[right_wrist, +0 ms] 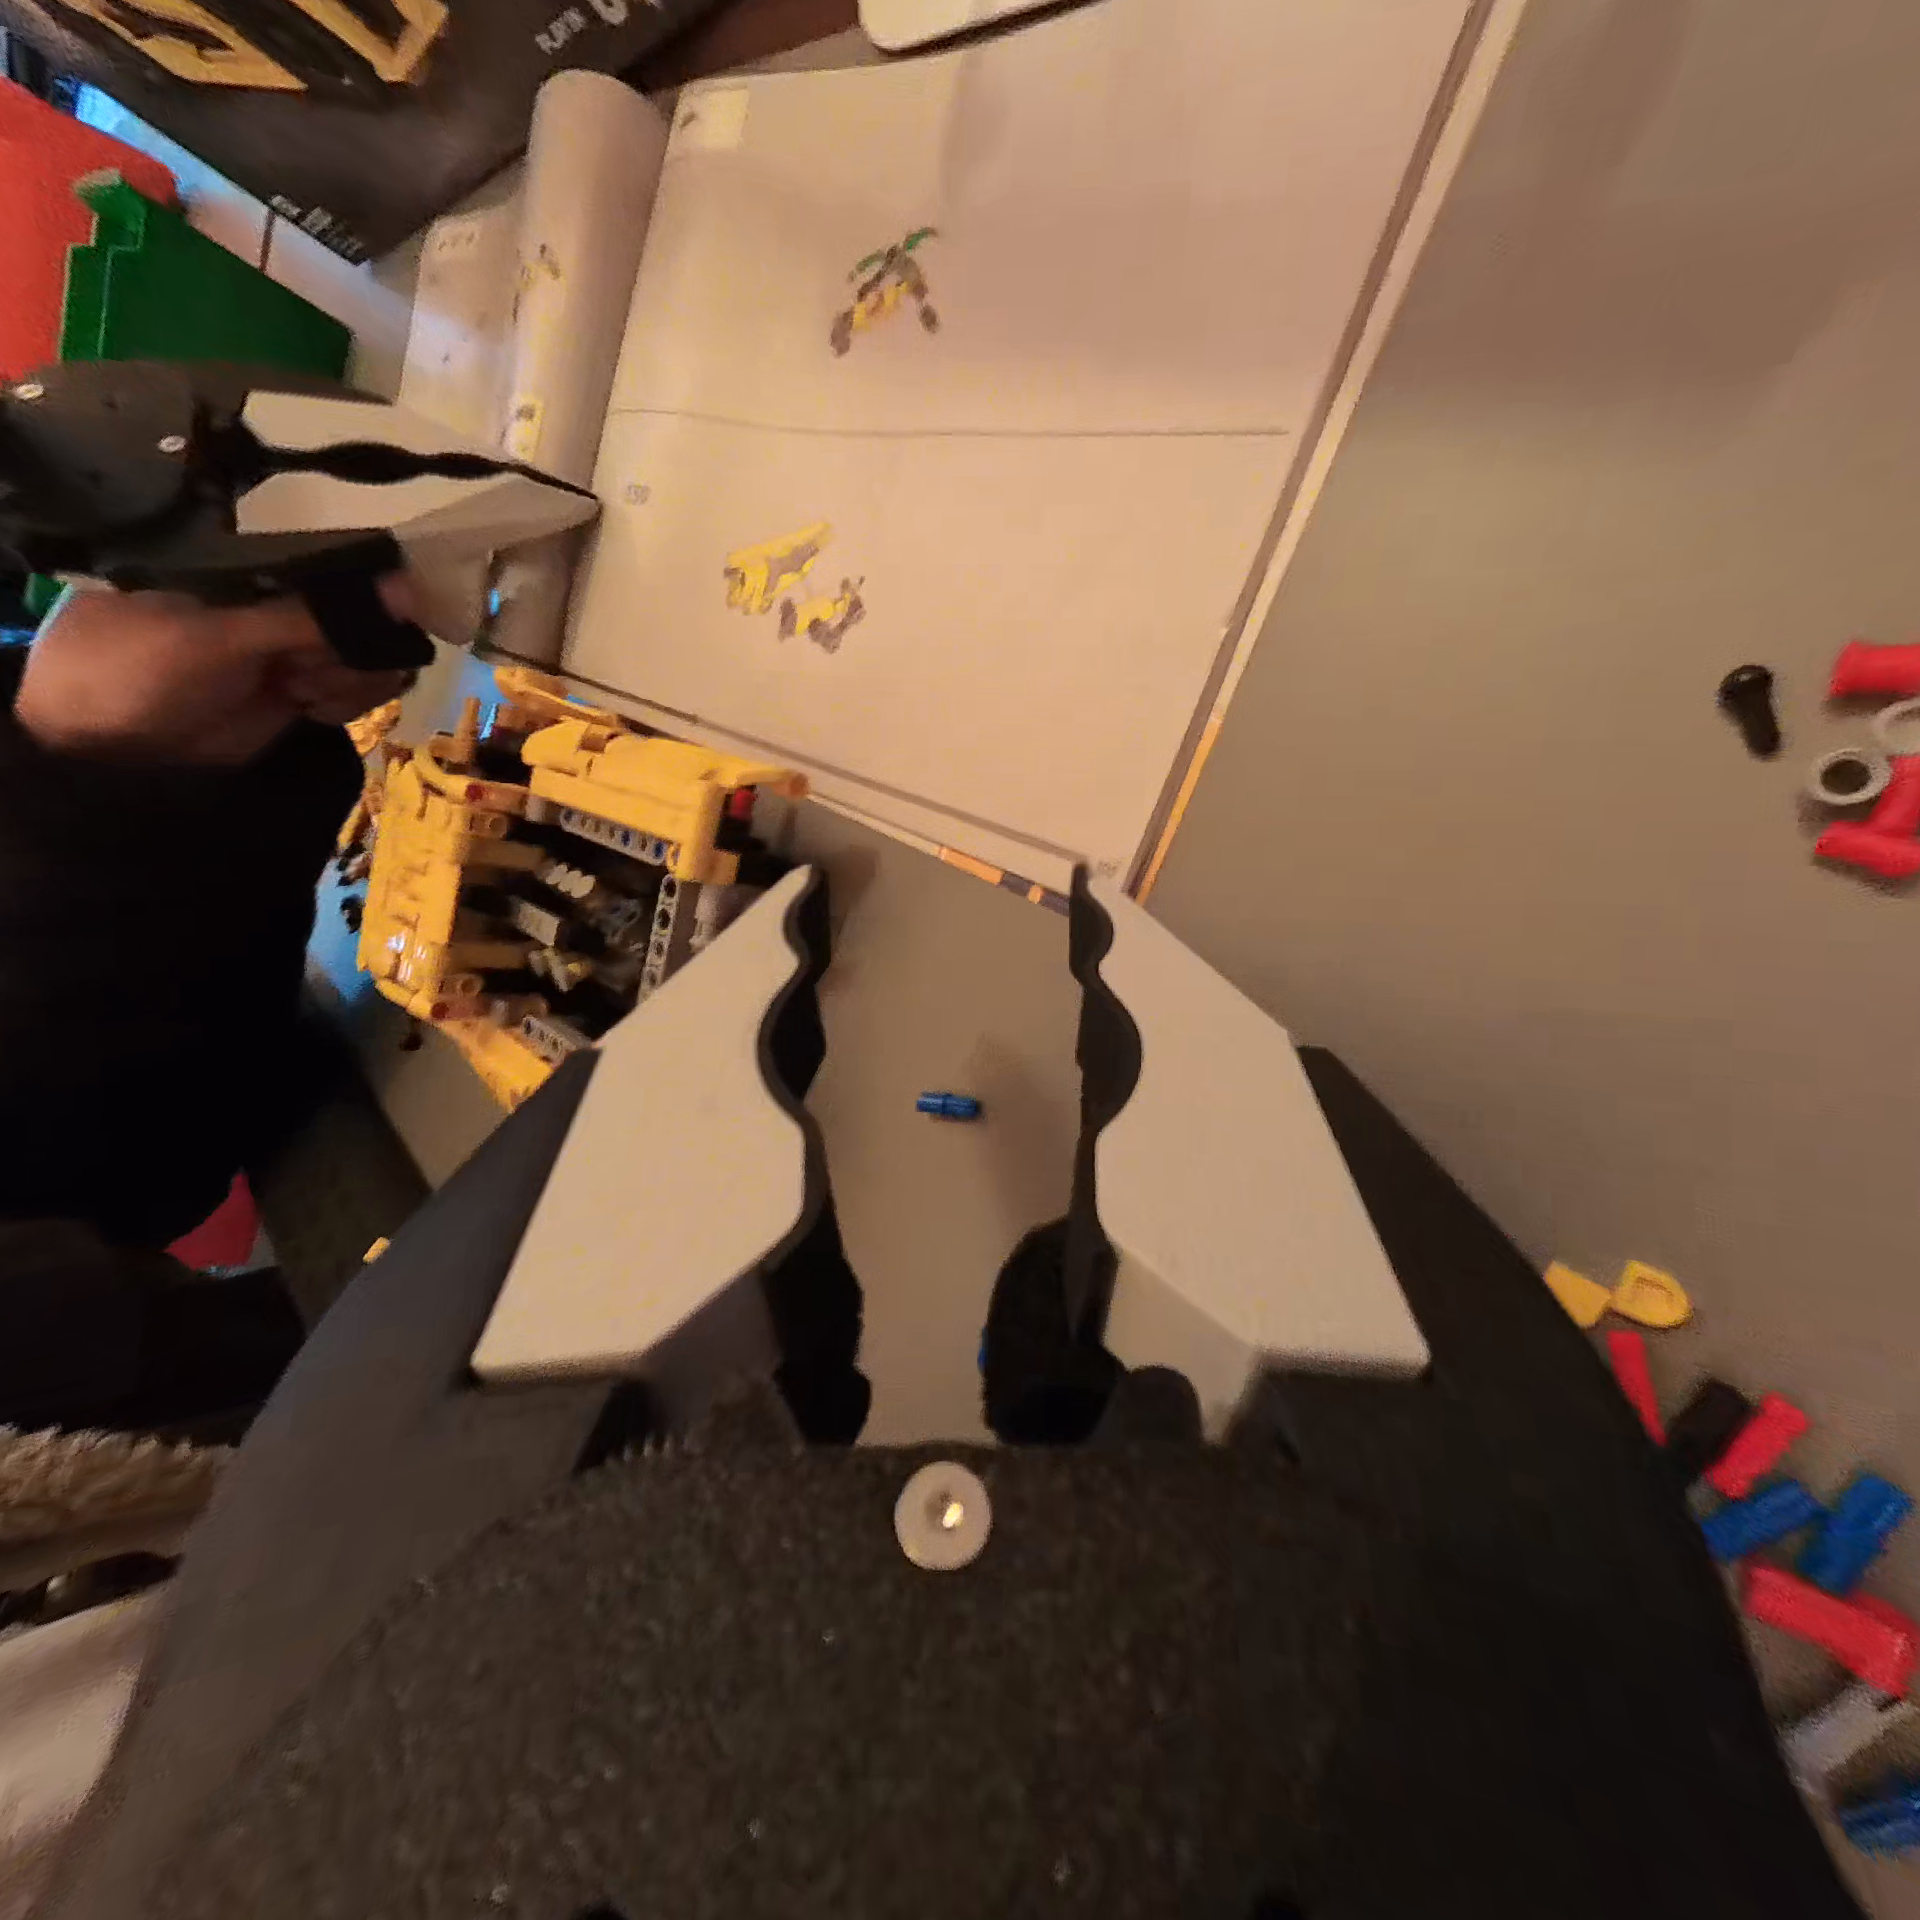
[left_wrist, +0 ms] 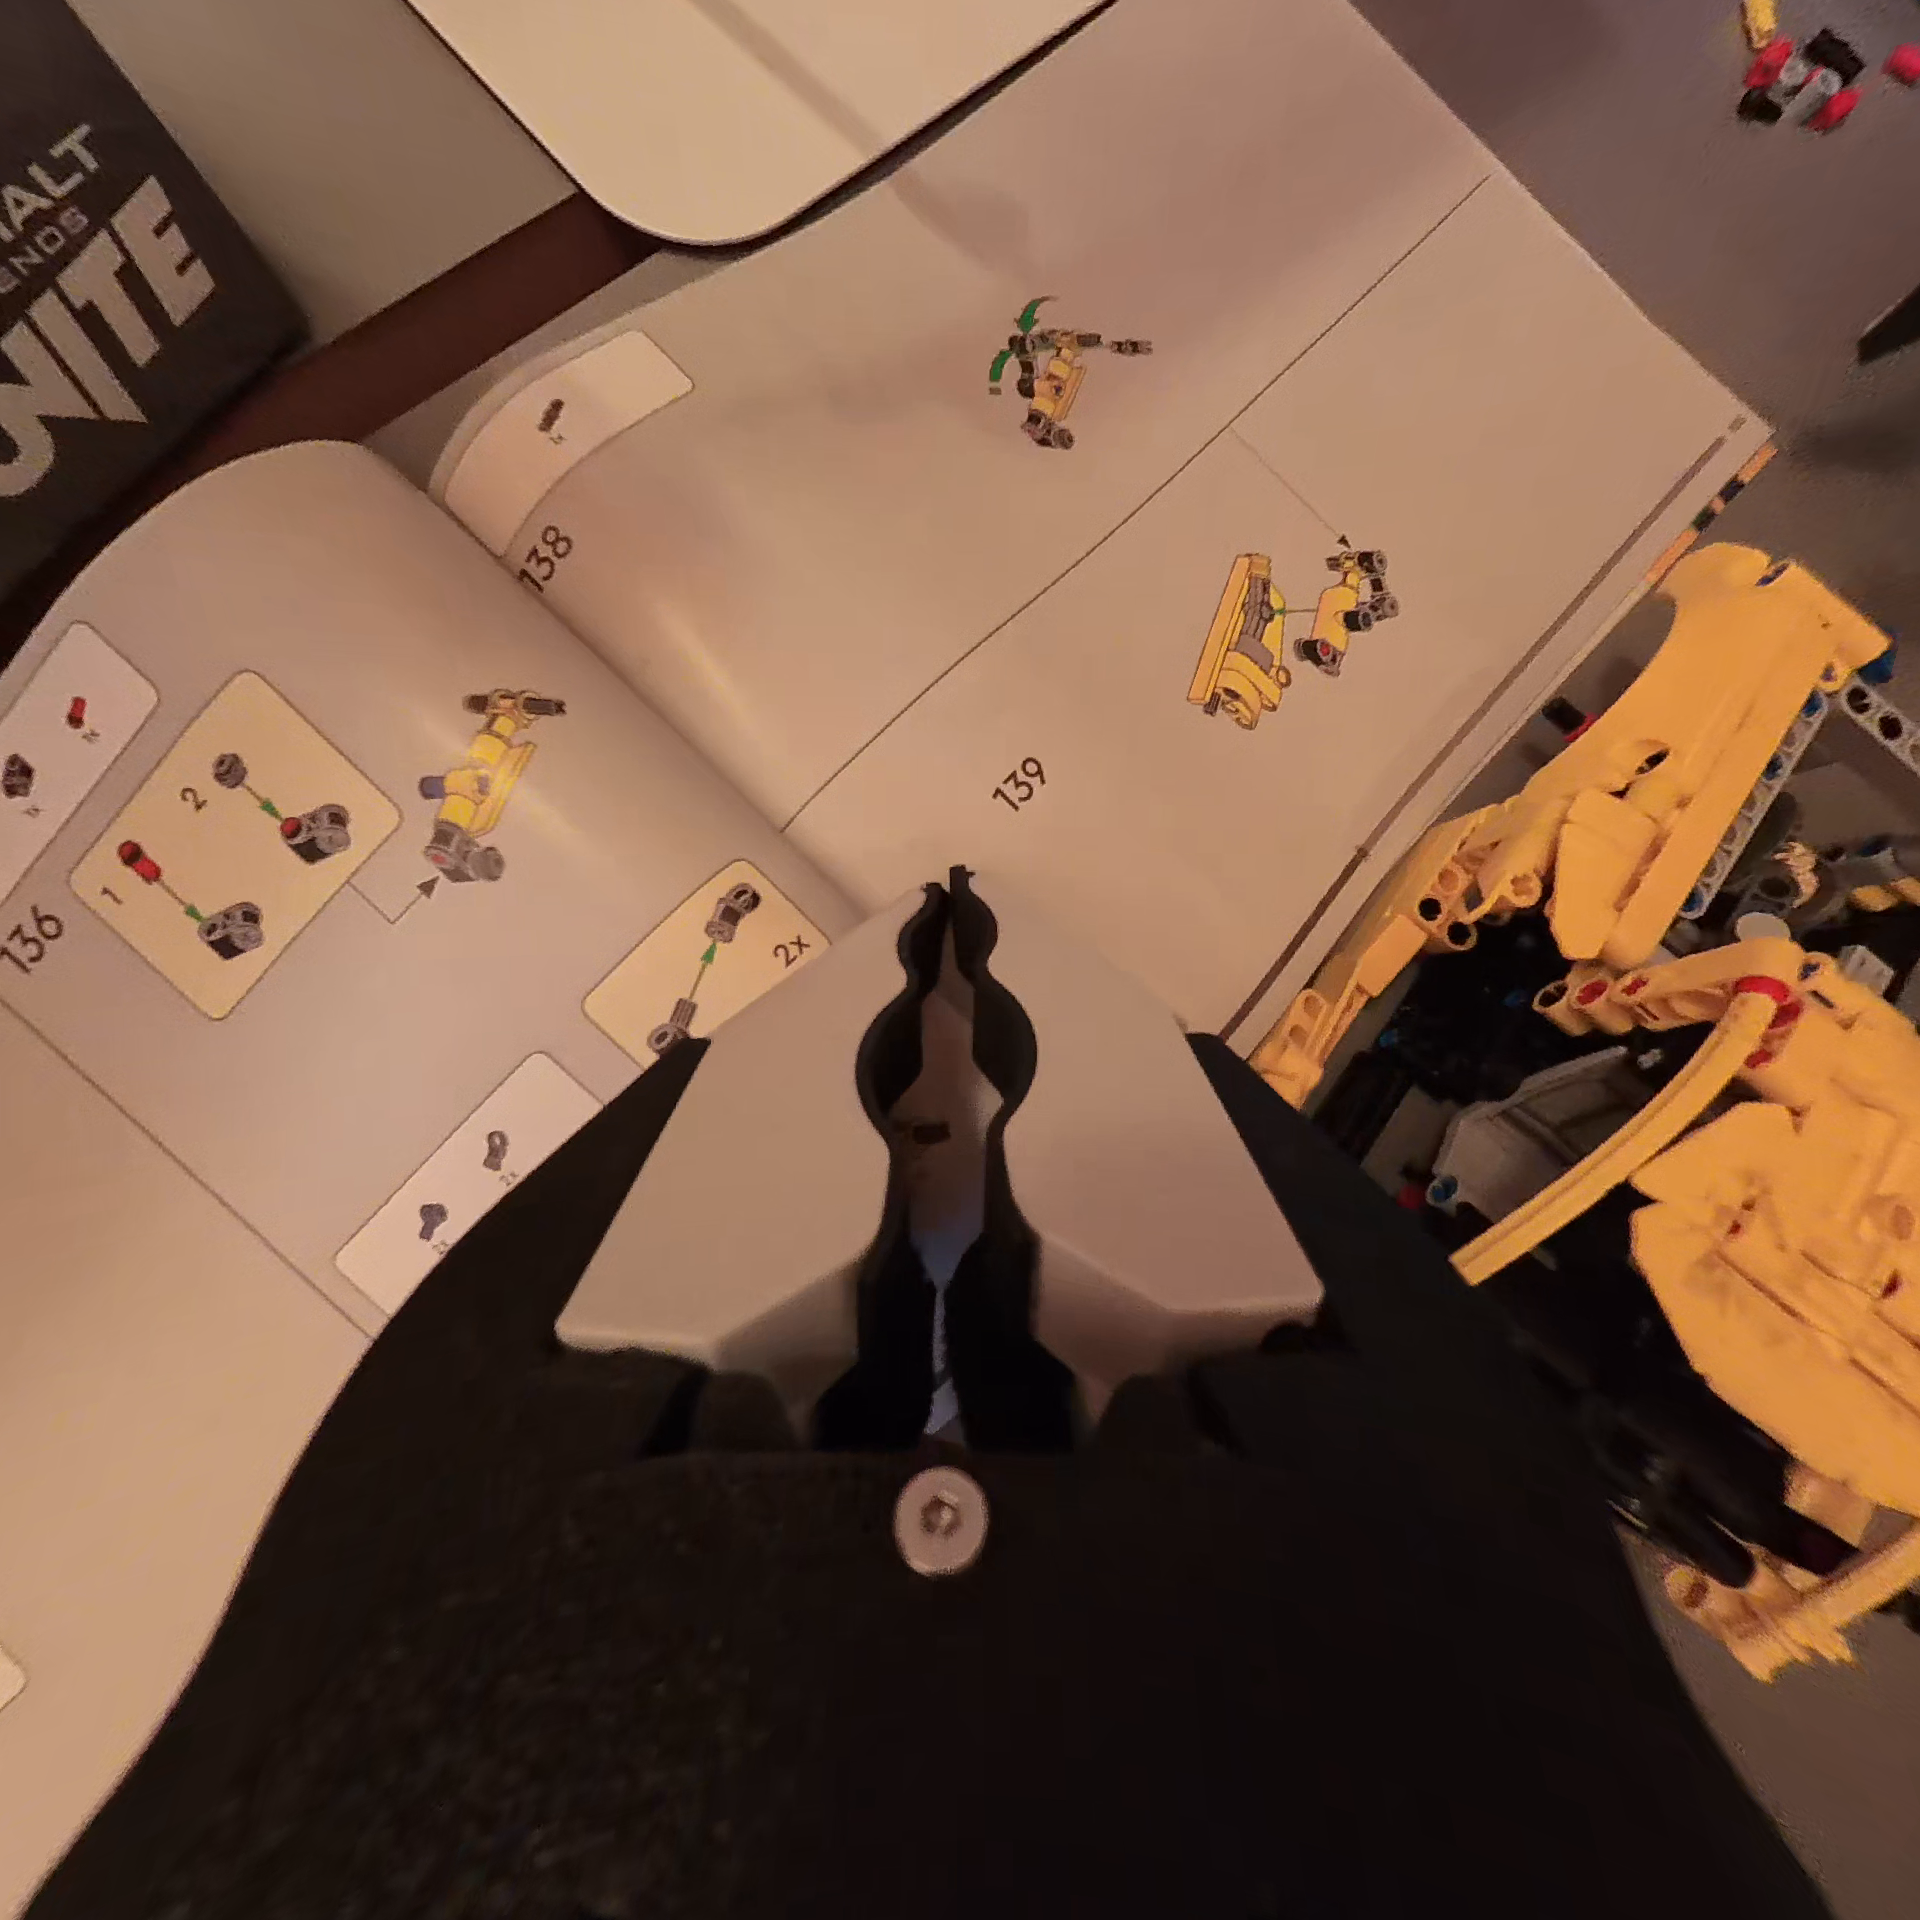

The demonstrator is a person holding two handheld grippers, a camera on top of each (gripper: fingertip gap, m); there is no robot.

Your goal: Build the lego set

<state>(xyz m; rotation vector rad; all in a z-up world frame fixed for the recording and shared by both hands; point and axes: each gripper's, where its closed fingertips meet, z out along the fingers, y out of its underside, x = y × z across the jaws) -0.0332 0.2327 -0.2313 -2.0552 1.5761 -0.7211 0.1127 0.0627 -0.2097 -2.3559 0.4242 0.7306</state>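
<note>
My left gripper (left_wrist: pixel 948 891) is shut and empty, its tips over the lower edge of the open instruction booklet (left_wrist: pixel 831 499). The large yellow lego model (left_wrist: pixel 1621 935) lies to its right on the grey table. In the right wrist view my right gripper (right_wrist: pixel 945 883) is open, with a small blue pin (right_wrist: pixel 948 1105) on the table below, between its fingers. The yellow model (right_wrist: pixel 540 862) sits to the left, the booklet (right_wrist: pixel 987 416) ahead. The left gripper (right_wrist: pixel 561 499) also shows there, held by a hand at the booklet's left edge.
Loose red, blue, yellow and black pieces (right_wrist: pixel 1787 1496) lie at the right. A black pin (right_wrist: pixel 1751 707), a grey ring and red pieces (right_wrist: pixel 1870 821) lie farther off. A small red and black cluster (left_wrist: pixel 1803 73) sits top right. A dark box (left_wrist: pixel 94 291) lies top left. The grippers' ends are close to 25 cm from one another.
</note>
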